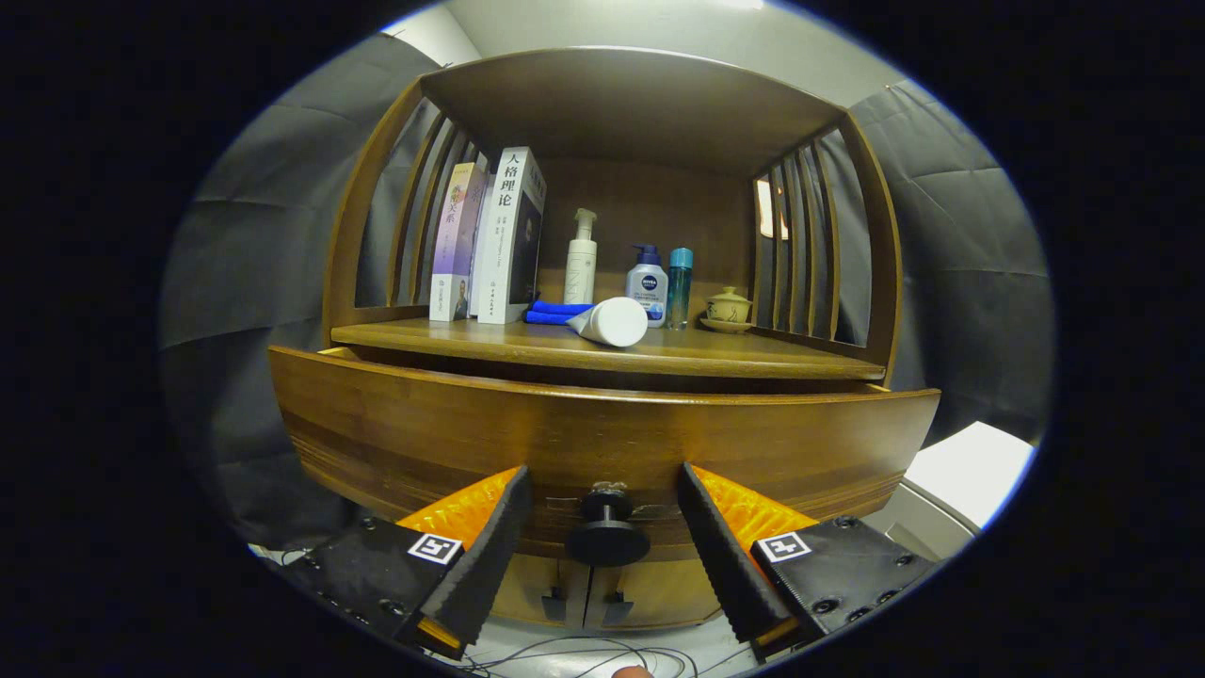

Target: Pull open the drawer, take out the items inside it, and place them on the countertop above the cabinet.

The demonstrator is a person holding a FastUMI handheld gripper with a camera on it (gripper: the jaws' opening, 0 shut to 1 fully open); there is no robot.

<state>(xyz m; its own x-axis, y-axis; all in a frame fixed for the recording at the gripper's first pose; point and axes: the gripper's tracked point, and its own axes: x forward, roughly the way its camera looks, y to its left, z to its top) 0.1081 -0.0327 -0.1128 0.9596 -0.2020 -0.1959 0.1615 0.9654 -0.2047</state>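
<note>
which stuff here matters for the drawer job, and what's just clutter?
Job: drawer front; drawer knob, between the fingers of the open claw, not yet gripped; countertop, where the items go.

Clutter: two upright books; blue cloth; white tube lying down; pump bottles; teal bottle; lidded teacup.

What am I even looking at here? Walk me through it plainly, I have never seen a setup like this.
This is a fisheye camera riding on a hand-held two-finger gripper, looking forward along its fingers. A person carries it; there is no robot arm. The fingers are open, with the drawer's round knob between them, gripped by neither. The wooden drawer front looks pulled slightly out. On the countertop above it stand two books, a pump bottle, two smaller bottles, a blue cloth, a lying white tube and a small lidded cup. Nothing is held.
</note>
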